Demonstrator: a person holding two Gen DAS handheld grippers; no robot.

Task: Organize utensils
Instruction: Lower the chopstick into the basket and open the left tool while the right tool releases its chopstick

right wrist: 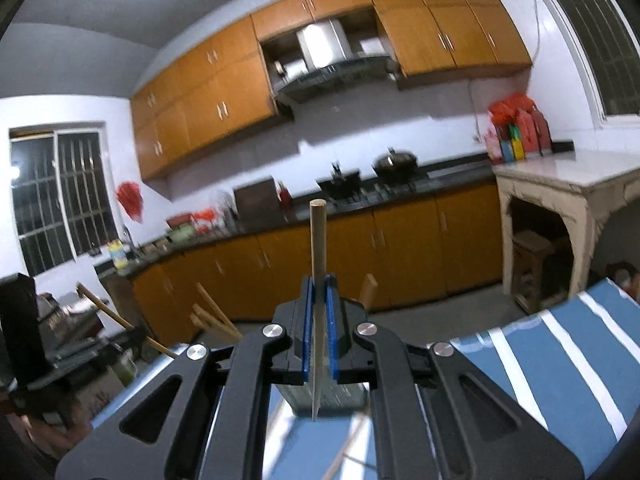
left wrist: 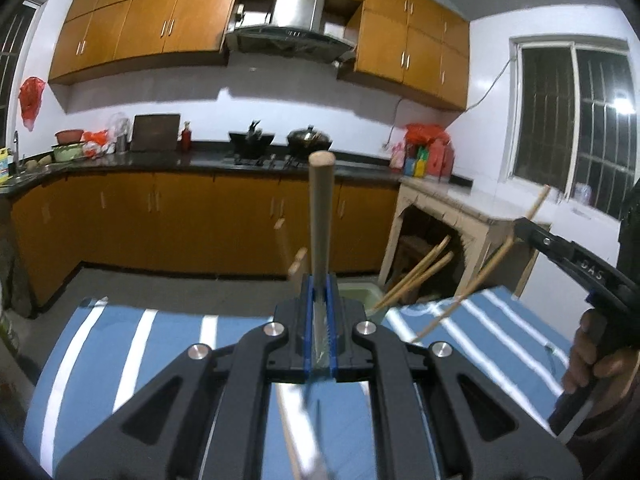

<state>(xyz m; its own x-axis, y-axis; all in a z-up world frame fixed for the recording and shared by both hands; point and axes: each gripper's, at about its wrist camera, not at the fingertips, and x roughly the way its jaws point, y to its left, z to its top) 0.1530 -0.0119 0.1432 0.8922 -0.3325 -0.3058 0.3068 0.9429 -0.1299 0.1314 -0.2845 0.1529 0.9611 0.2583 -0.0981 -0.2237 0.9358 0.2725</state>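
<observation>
- Left tongs [left wrist: 320, 296] clenched on one upright chopstick [left wrist: 320, 216], lifted above the striped tablecloth [left wrist: 152, 344].
- Right tongs [right wrist: 319, 300] pinch another chopstick [right wrist: 318, 248]; green holder [left wrist: 360, 298] just beyond the left tongs.

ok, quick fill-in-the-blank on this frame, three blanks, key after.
1. The left tool is shut on a wooden ____.
2. The tablecloth has blue and ____ stripes.
3. More chopsticks stand in a pale ____ holder.
Missing words: chopstick; white; green
</observation>
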